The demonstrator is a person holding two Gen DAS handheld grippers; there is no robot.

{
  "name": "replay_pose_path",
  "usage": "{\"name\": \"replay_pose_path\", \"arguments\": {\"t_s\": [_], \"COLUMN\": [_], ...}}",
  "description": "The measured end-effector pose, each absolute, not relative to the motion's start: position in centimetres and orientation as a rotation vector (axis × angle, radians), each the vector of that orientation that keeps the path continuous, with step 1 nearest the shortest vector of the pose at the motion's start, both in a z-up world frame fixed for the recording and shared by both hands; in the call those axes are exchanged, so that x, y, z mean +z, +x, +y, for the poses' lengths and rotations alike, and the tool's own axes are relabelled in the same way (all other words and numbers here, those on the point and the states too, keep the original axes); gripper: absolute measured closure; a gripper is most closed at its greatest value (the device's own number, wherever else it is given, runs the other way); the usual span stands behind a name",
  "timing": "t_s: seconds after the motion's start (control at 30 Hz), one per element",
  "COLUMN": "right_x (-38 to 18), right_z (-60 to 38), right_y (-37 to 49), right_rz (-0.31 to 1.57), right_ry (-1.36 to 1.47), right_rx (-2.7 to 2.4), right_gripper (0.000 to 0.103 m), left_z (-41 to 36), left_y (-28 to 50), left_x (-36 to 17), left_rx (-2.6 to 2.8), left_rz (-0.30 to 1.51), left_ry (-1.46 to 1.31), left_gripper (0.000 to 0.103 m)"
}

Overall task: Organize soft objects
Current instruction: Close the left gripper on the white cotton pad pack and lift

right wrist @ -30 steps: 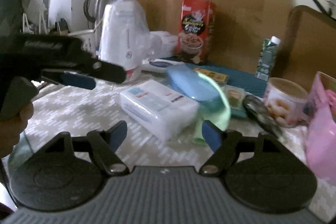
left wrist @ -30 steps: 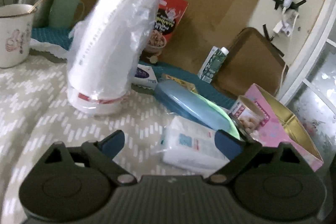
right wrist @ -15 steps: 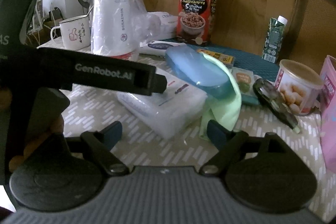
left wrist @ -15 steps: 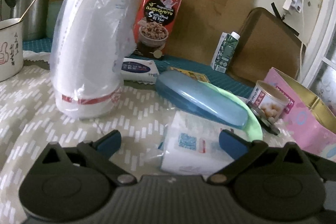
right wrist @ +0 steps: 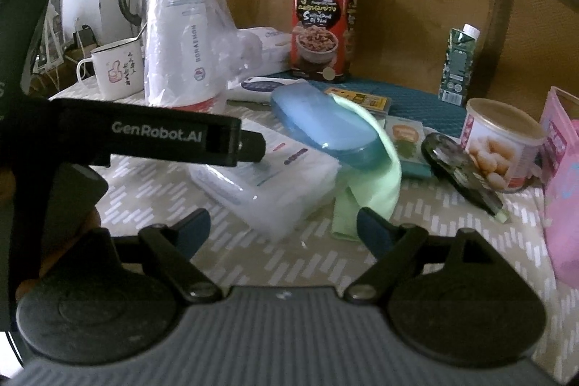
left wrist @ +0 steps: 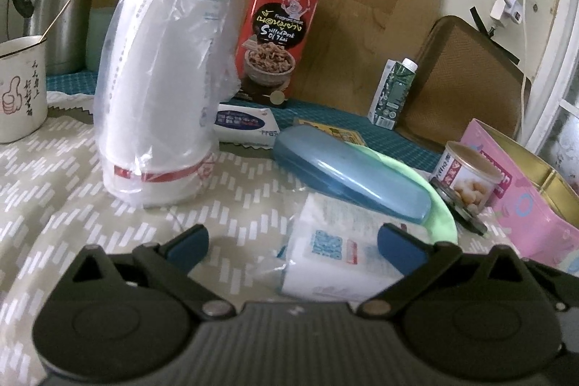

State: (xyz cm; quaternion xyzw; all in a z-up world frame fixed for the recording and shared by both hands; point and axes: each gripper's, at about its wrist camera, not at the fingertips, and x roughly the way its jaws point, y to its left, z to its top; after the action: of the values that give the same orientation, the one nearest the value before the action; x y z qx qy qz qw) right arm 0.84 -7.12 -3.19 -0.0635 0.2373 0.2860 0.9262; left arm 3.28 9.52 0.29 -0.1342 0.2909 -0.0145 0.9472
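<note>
my left gripper's arm [right wrist: 144, 136] hides the tissue pack's [right wrist: 267, 183] far left end; the pink box [left wrist: 521, 198] runs off the right edge; small package print is unreadable.

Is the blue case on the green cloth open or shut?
Shut: the blue case shows its lid down on the base all along the visible edge, and it lies across the green cloth.
</note>
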Motion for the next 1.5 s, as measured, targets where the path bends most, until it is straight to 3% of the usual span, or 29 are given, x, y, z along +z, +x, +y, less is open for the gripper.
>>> {"name": "replay_pose_path", "arguments": {"t_s": [1.1,1.2,1.33,1.37,1.43,1.5], "right_x": [-3.5,-3.6,-3.5,-3.5,-3.5,-3.4], "right_z": [-7.0,-6.9,-6.7,-6.8,-7.0,-7.3], "right_y": [0.8,0.8,0.6,0.6,0.6,0.5], "right_rz": [0.485,0.481,0.473,0.471,0.465,0.465], "right_ry": [-0.148,-0.155,-0.167,-0.166,-0.154,-0.134], "right_rx": [0.564,0.579,0.6,0.603,0.601,0.602], "right_gripper": [0.013,0.015,0.031,0.034,0.052,0.053], "left_z": [9.8,9.6,8.7,8.4,7.9,7.4], "left_y": [3.1,2.9,2.6,2.4,1.9,1.1], "left_x": [0.3,0.3,0.5,0.5,0.7,1.0], "left_rx": [-0.04,-0.088,-0.168,-0.189,-0.205,-0.22], "left_rz": [0.584,0.574,0.555,0.552,0.539,0.533], "left_ry": [-0.299,-0.296,-0.258,-0.247,-0.218,-0.197], "left_gripper": [0.001,0.012,0.036,0.039,0.045,0.045]}}
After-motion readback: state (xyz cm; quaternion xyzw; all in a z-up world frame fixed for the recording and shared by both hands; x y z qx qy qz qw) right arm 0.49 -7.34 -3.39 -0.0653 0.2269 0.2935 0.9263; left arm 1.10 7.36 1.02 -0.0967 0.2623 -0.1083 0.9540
